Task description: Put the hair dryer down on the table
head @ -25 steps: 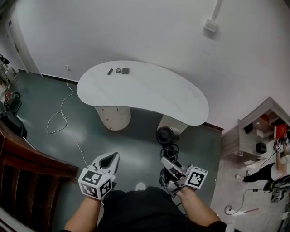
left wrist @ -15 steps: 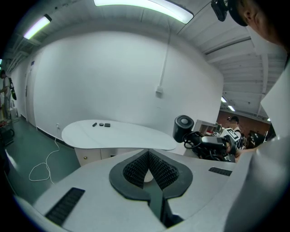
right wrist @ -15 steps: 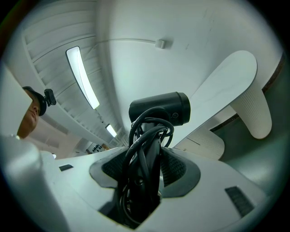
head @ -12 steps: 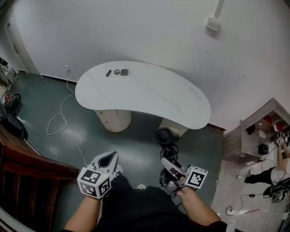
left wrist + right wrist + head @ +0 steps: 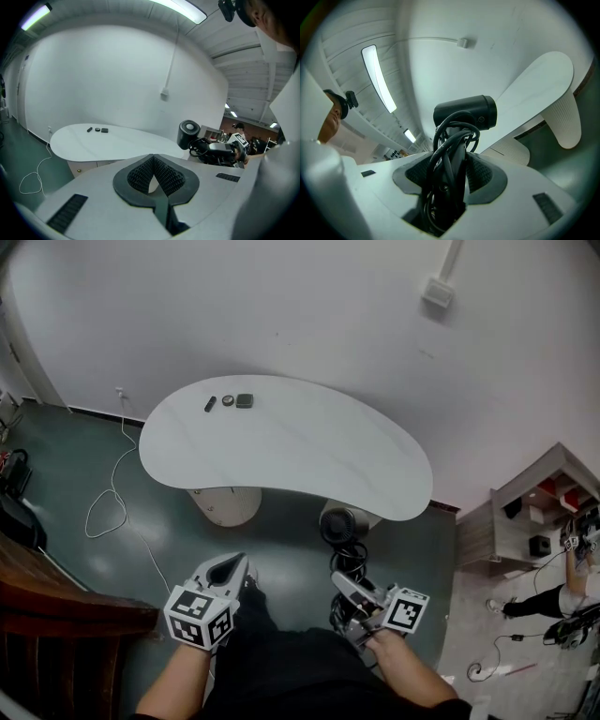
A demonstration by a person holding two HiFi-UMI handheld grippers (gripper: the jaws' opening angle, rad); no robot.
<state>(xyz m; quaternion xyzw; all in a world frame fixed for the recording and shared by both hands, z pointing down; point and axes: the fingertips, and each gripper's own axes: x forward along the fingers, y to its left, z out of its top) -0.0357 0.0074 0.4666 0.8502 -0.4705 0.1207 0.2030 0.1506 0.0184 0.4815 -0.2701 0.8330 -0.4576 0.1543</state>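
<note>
The black hair dryer (image 5: 339,524) stands upright in my right gripper (image 5: 345,582), its cord coiled round the handle. In the right gripper view the pads press on the handle and cord, with the dryer's barrel (image 5: 464,112) above them. The dryer hangs in the air just short of the near edge of the white kidney-shaped table (image 5: 300,442). My left gripper (image 5: 225,570) is low at the left, shut with nothing in it. The left gripper view also shows the hair dryer (image 5: 188,134) beyond the table (image 5: 108,140).
Three small dark items (image 5: 228,401) lie at the table's far left end. The table stands on round pedestals (image 5: 225,505). A white cable (image 5: 108,502) loops on the green floor at left. Dark wooden furniture (image 5: 56,634) is at near left, a shelf unit (image 5: 534,521) at right.
The table has shifted left and slightly nearer in the head view as the person steps toward it. Both grippers keep their places and the dryer stays in the right one.
</note>
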